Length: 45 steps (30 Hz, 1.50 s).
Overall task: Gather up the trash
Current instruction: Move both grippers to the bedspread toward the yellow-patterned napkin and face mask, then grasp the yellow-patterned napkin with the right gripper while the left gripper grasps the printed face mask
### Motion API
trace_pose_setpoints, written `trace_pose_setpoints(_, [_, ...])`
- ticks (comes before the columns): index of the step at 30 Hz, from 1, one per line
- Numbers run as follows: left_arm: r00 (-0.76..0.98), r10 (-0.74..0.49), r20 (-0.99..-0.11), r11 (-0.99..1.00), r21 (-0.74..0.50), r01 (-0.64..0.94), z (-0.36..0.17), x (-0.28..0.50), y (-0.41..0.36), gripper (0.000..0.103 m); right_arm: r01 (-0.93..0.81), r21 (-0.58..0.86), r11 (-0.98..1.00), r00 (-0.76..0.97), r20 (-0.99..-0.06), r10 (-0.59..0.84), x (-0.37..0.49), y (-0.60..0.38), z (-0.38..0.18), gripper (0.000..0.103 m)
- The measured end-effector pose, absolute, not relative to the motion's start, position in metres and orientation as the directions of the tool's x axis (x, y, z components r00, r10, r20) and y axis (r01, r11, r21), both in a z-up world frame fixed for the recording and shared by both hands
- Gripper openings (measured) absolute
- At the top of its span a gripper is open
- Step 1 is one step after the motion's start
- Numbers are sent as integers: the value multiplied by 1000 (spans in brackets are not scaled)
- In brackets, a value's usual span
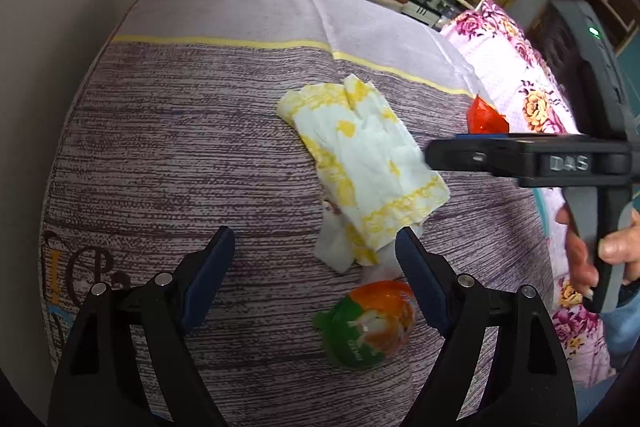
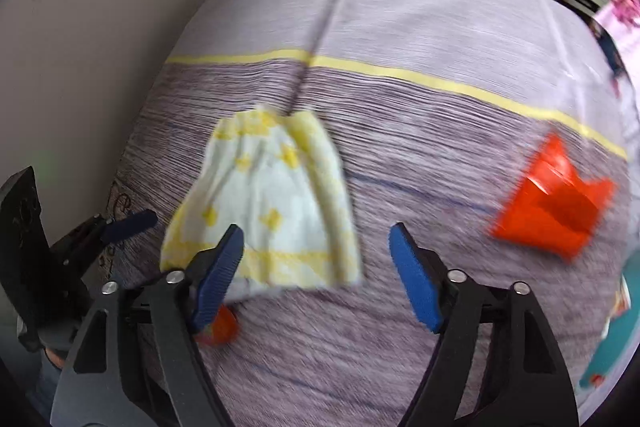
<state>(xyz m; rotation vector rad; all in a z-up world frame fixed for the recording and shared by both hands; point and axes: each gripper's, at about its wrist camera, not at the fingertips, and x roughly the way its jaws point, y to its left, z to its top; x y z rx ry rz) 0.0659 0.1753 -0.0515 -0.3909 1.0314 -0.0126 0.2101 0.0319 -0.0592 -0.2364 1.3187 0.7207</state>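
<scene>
**Both grippers open over a littered tablecloth**

Blue-padded fingers of the left gripper (image 1: 316,247) frame the near view, spread wide with nothing between them. Just beyond and between them lies a crumpled green-and-orange wrapper (image 1: 366,323) on the purple striped tablecloth (image 1: 180,147). A yellow-printed paper napkin (image 1: 362,163) lies flat past it, its near end touching white tissue scraps. Farther right, near the cloth's edge, sits a red wrapper (image 1: 486,117).

From the right wrist view, the right gripper (image 2: 316,251) is also spread apart and empty, its left finger overlapping the napkin's (image 2: 268,203) near corner in the blurred picture. The red wrapper (image 2: 554,195) lies well to its right.
</scene>
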Motion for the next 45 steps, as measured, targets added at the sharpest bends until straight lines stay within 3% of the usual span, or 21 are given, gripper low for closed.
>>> trace_pose_setpoints(5, [509,-207,-835,929,-331,-167,-57,65,180,83,-612,213,762,67,-946,318,215,51,-74,67])
trace_pose_setpoints(8, [504,-213,-837,927,-336,-168,-60,64,183,83,-617,184,765,96,-948,305,214,52,-77,49])
trace_pose_setpoints(11, [501,-215,-838,929,-334,-159,-60,64,179,83,-598,199,777,89,-946,310,217,46,-75,11])
trace_pose_setpoints(19, [472,-237,-849,943,-318,-99,-60,83,150,83,-532,215,819,173,-919,354,218,-7,-42,7])
trace_pose_setpoints(25, [466,-183,-866,965,-248,-81,-62,101,128,84,-499,246,831,184,-907,380,217,-46,-26,7])
trace_pose_setpoints(29, [461,-91,-883,987,-141,-74,-63,106,110,69,-477,271,836,193,-896,401,217,-67,-20,7])
trace_pose_setpoints(30, [463,-54,-885,992,-101,-79,-63,107,105,59,-471,276,838,195,-893,404,216,-71,-20,7])
trace_pose_setpoints(34, [459,36,-888,994,-16,-110,-62,114,95,43,-454,292,842,205,-885,417,216,-91,-16,7])
trace_pose_setpoints(35, [462,33,-886,993,-21,-112,-61,115,94,30,-449,298,842,207,-882,423,215,-96,-15,7])
trace_pose_setpoints(36, [463,24,-886,992,-34,-118,-60,116,92,24,-447,302,842,208,-880,426,215,-97,-16,7])
trace_pose_setpoints(39, [472,28,-881,990,-42,-137,-56,120,87,14,-436,319,841,215,-871,442,213,-110,-14,7])
trace_pose_setpoints(45, [515,-13,-857,984,-104,-148,-38,118,78,11,-420,356,835,237,-845,480,207,-139,-6,7])
